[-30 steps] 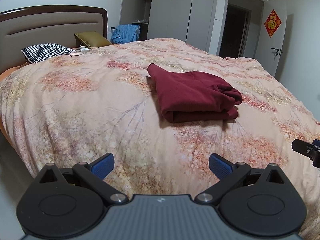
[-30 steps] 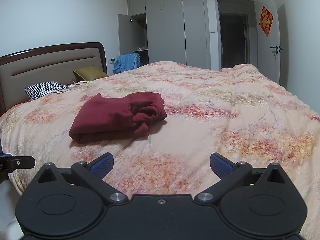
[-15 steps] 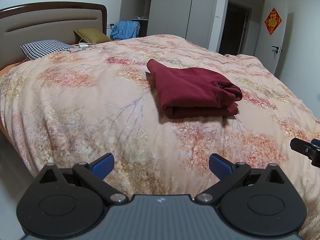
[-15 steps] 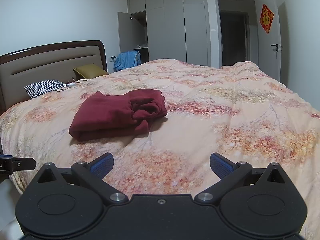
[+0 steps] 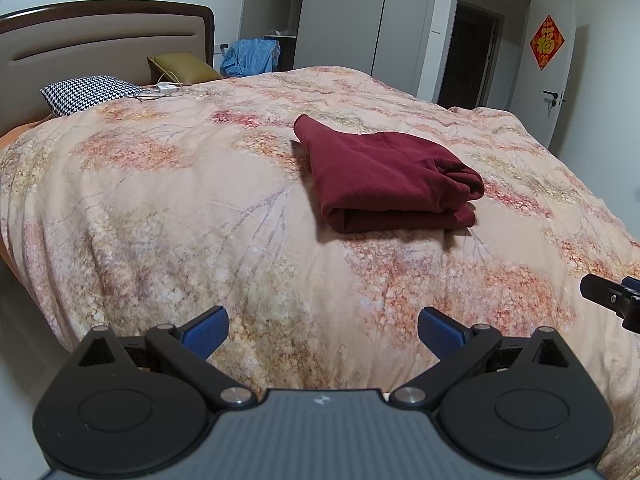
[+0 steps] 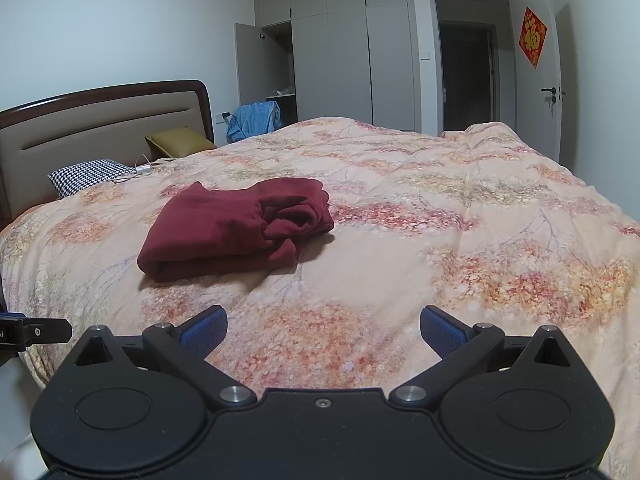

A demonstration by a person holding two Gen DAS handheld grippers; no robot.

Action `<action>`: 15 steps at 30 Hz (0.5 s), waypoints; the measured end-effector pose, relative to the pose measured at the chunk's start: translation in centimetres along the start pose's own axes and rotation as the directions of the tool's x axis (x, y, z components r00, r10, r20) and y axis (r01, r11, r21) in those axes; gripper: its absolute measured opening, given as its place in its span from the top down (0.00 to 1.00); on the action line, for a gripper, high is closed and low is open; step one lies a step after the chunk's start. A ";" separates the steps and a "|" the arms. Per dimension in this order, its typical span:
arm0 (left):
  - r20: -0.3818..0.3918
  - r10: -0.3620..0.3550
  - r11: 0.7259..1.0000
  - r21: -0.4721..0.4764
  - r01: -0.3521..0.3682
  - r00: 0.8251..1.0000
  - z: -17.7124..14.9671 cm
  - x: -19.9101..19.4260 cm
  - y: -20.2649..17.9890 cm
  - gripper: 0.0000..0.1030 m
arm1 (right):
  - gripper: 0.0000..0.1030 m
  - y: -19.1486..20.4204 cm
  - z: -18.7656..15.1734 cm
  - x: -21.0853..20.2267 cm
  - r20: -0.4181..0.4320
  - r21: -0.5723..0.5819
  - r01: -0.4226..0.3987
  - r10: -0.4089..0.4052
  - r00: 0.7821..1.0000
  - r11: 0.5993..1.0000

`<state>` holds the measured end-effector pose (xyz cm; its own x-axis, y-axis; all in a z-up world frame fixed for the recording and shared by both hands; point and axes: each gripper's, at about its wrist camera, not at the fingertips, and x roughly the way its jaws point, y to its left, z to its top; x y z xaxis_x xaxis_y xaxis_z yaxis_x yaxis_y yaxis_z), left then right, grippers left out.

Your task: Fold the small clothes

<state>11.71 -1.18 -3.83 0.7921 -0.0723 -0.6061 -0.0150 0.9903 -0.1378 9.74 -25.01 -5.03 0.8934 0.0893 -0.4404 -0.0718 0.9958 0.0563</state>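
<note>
A dark red garment (image 5: 384,176) lies folded in a thick bundle on the floral bed cover (image 5: 160,216), its folded edge toward me. It also shows in the right wrist view (image 6: 236,224), left of centre. My left gripper (image 5: 323,330) is open and empty, held near the bed's near edge, well short of the garment. My right gripper (image 6: 323,330) is open and empty too, a similar way back. A finger of the right gripper (image 5: 608,296) shows at the right edge of the left wrist view.
A houndstooth pillow (image 5: 88,92), an olive cushion (image 5: 180,66) and a white charger with cable (image 5: 164,89) lie by the headboard (image 5: 104,40). Blue clothing (image 5: 252,56) hangs by the open wardrobe. A door (image 6: 556,80) stands at the right.
Both grippers stay open and empty. The views have shifted slightly, the left one tilting down a little; the folded garment has not moved.
</note>
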 end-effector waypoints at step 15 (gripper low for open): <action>-0.001 0.000 1.000 0.000 0.000 1.000 0.0 0.0 0.0 0.00 | 0.01 0.0 -0.2 -0.1 -0.001 0.004 0.002 -0.002 1.000 1.000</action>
<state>11.69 -1.22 -3.85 0.7912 -0.0723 -0.6073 -0.0152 0.9904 -0.1377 9.62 -25.06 -5.15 0.8932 0.0878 -0.4411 -0.0687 0.9959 0.0591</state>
